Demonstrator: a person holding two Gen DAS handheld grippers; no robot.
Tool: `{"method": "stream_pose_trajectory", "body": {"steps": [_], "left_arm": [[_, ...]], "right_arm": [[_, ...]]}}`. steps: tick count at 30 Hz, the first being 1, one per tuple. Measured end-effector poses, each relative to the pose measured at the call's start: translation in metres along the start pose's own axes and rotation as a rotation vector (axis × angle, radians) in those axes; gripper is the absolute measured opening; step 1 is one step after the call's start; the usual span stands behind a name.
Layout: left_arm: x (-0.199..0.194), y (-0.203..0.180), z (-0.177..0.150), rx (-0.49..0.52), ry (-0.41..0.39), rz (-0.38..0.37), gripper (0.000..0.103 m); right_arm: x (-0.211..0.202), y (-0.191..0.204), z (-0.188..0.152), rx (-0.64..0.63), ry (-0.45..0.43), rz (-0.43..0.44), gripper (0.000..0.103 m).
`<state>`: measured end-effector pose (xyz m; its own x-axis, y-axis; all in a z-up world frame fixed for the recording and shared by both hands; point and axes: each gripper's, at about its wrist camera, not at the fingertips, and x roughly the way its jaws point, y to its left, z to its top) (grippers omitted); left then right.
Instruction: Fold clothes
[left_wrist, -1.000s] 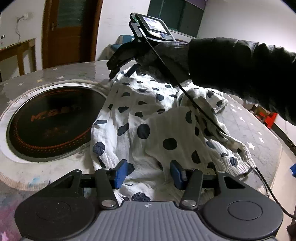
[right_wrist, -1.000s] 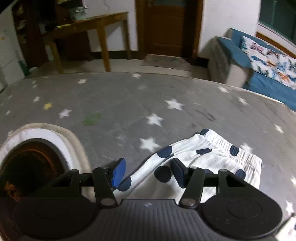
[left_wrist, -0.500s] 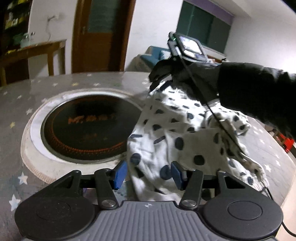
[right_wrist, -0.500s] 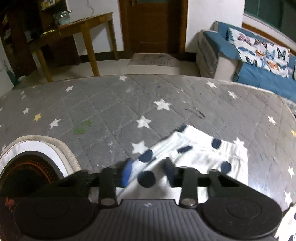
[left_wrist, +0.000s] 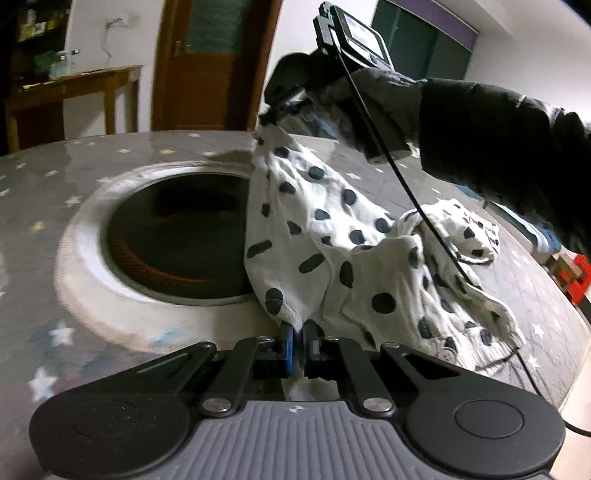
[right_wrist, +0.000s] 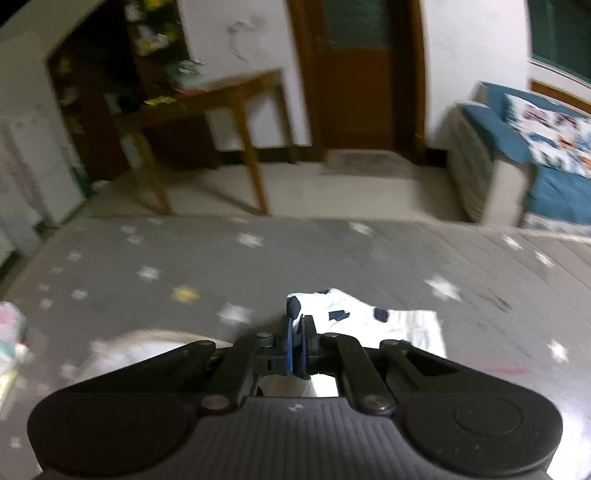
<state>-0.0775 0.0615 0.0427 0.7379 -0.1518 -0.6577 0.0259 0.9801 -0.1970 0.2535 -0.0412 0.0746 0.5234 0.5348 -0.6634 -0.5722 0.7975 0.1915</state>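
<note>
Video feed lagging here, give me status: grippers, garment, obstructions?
Left gripper and right gripper both shut on the polka-dot garment. One edge lifted, rest heaped on table. Nothing obstructing.

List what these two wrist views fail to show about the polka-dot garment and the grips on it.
- Left wrist view: where the polka-dot garment enters the right gripper is hidden by the gloved hand.
- Left wrist view: the cloth's lower edge is hidden behind the left gripper.
- Right wrist view: motion blur; only a small patch of the garment shows past the gripper body.
</note>
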Motion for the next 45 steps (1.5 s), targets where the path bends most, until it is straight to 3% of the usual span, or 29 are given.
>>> {"method": "stream_pose_trajectory", "body": {"steps": [4, 9, 11, 12, 14, 19, 31, 36, 45], "left_arm": [[-0.013, 0.005, -0.005, -0.027, 0.019, 0.042, 0.009], [-0.027, 0.002, -0.005, -0.028, -0.004, 0.072, 0.017], [-0.034, 0.000, -0.002, -0.029, -0.028, 0.081, 0.028], [-0.036, 0.001, 0.002, -0.031, -0.041, 0.080, 0.031], [-0.041, 0.002, 0.008, -0.034, -0.068, 0.076, 0.032], [-0.036, -0.015, 0.025, 0.023, -0.118, 0.002, 0.032], [0.041, -0.073, 0.031, 0.148, -0.016, -0.162, 0.031], [0.053, -0.086, 0.020, 0.189, 0.029, -0.201, 0.030], [0.061, -0.097, 0.021, 0.241, 0.045, -0.218, 0.030]], "right_arm": [[-0.002, 0.034, 0.008, -0.037, -0.014, 0.131, 0.010], [-0.024, 0.049, 0.002, -0.127, -0.003, 0.148, 0.016], [-0.038, 0.040, -0.005, -0.149, 0.007, 0.122, 0.019], [-0.044, 0.035, -0.009, -0.161, 0.012, 0.109, 0.025], [-0.057, 0.020, -0.021, -0.180, 0.032, 0.050, 0.037], [-0.094, -0.039, -0.061, -0.114, 0.067, -0.092, 0.038], [-0.194, -0.202, -0.161, 0.211, -0.009, -0.440, 0.045], [-0.200, -0.226, -0.189, 0.290, -0.011, -0.451, 0.045], [-0.203, -0.233, -0.204, 0.329, -0.030, -0.395, 0.044]]}}
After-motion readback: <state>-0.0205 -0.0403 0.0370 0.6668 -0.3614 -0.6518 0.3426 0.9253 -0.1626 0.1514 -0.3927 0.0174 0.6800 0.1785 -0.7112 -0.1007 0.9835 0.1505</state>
